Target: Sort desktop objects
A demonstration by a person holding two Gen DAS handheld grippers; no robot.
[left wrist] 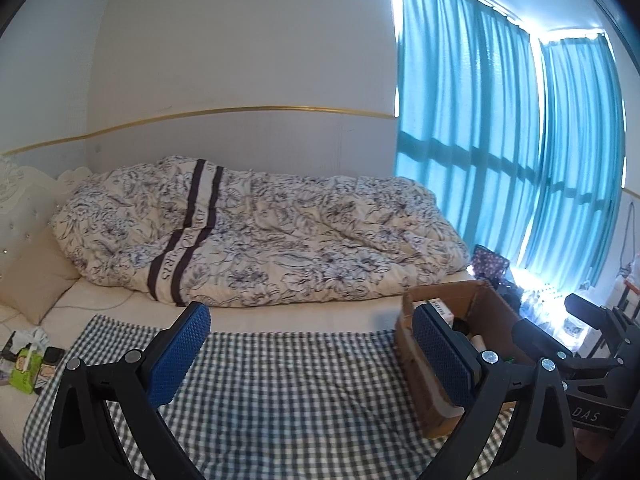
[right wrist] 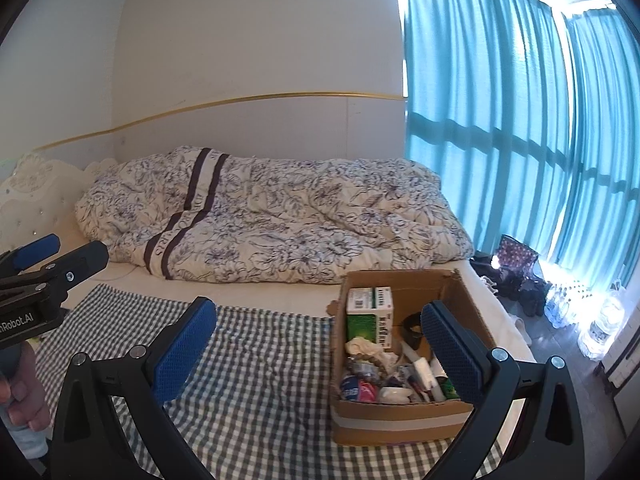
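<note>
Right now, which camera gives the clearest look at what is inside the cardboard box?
The right wrist view: the cardboard box sits open below it, showing a green and white carton and mixed small items. The left wrist view catches the box side-on, partly behind a finger of the left tool, contents mostly hidden.

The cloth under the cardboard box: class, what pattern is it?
The cloth is a dark-and-white check, clearest in the right wrist view.

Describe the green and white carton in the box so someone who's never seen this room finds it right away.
Find the cardboard box on the checkered cloth on the bed. The green and white carton stands at its far left corner, the tallest thing inside, its barcoded top above the loose clutter.
</note>
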